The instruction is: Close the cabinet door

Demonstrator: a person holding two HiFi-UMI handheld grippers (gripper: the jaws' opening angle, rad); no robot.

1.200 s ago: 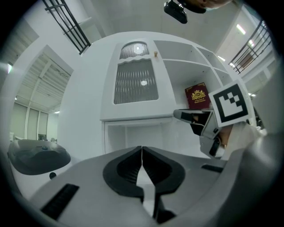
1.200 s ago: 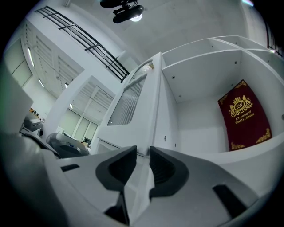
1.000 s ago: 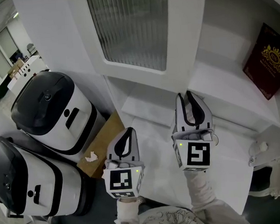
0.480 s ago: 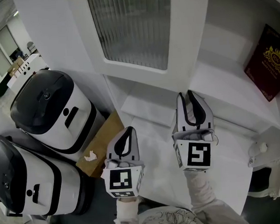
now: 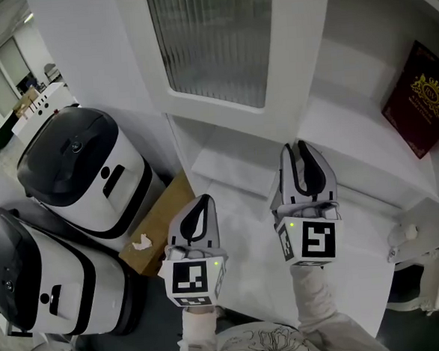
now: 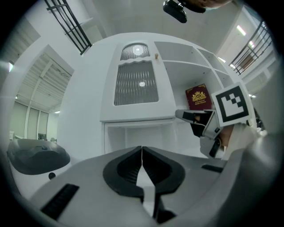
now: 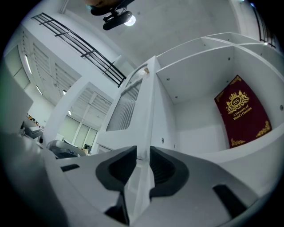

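Overhead, a white cabinet door with a ribbed glass panel stands swung out from its cabinet, leaving the compartment open; a burgundy book leans inside against the back wall; the right gripper reaches to the door's lower free edge, and in its own view the jaws are drawn to a narrow gap with that edge filling it, so the door looks pinched; the left gripper sits lower left, jaws fully together on nothing; two white machines with dark lids stand further left, well apart from the door; to do this step well, the right hand should probably sweep in an arc toward the book side, following the hinge rather than pushing straight; a light pinch would let the edge pivot between the pads; the jaws ought to release before the frame traps one behind the door, then press the panel's face home; the left gripper is best kept out of the closing gap
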